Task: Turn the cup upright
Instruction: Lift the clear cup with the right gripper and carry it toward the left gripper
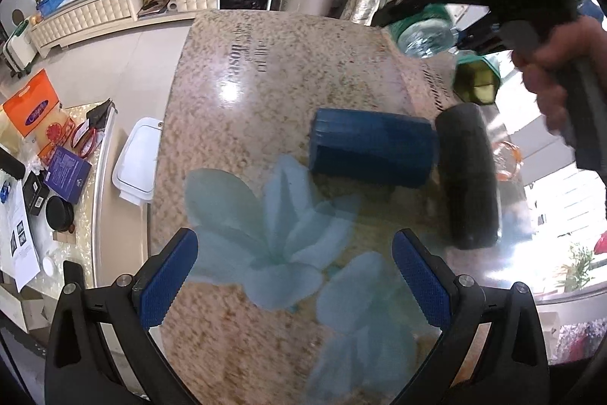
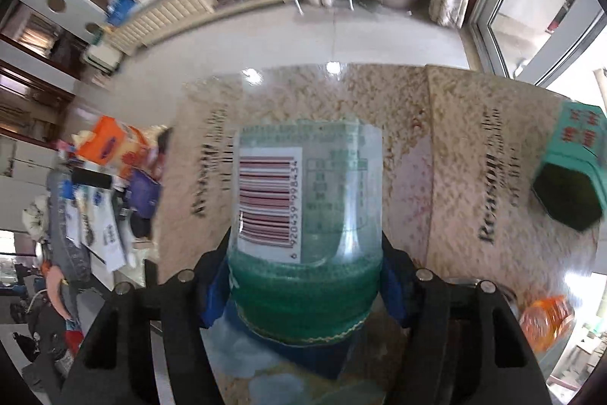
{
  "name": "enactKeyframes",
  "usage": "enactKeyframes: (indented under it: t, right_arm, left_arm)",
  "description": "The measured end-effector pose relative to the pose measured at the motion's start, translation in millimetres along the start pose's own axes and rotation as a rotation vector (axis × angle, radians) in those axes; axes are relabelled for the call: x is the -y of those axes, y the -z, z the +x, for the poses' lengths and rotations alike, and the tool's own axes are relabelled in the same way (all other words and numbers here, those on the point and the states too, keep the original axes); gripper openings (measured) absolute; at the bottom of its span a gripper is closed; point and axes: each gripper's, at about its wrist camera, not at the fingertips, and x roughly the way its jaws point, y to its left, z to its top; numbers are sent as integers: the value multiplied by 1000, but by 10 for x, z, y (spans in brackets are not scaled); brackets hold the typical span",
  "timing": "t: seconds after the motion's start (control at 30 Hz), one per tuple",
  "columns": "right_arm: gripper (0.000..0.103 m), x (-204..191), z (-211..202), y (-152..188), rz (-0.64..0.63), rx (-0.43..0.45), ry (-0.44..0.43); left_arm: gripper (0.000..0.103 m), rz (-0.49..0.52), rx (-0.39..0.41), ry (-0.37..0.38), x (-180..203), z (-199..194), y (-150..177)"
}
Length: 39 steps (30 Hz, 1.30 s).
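Blue cup (image 1: 373, 147) on its side beyond wide-open left jaws.

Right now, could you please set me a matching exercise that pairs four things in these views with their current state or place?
Things:
1. clear cup
2. blue cylinder
3. left gripper
4. teal box

States:
A. lying on its side on the table
B. clamped between the right gripper's fingers
C. open, holding nothing
D. standing apart near the table's right edge in the right wrist view

Pairs: 1-B, 2-A, 3-C, 4-D
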Motion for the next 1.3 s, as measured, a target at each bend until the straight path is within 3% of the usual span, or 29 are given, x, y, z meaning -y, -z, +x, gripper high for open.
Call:
enactKeyframes:
  t: [0.2, 0.37, 0.5, 0.67, 0.97, 1.3]
  right_arm:
    - [63, 291, -842, 715, -16, 67, -96]
    - [63, 504, -1189, 1298, -8, 90, -140]
    - [63, 449, -987, 1715, 10, 82, -136]
    - [63, 390, -789, 1998, 54, 19, -130]
    - [63, 352, -263, 2060, 178, -106, -91]
    - [63, 105, 49, 1838, 165, -178, 3]
  left_arm:
    - [103, 48, 23, -32, 357, -230, 245]
    - [103, 90, 22, -71, 641, -382, 498]
    - [103, 114, 16, -95, 802, -448, 696]
    - [103, 135, -19, -97, 950, -415, 933]
    - [103, 147, -93, -104, 1000, -173, 1092]
    - [103, 148, -171, -120, 869, 140, 1062]
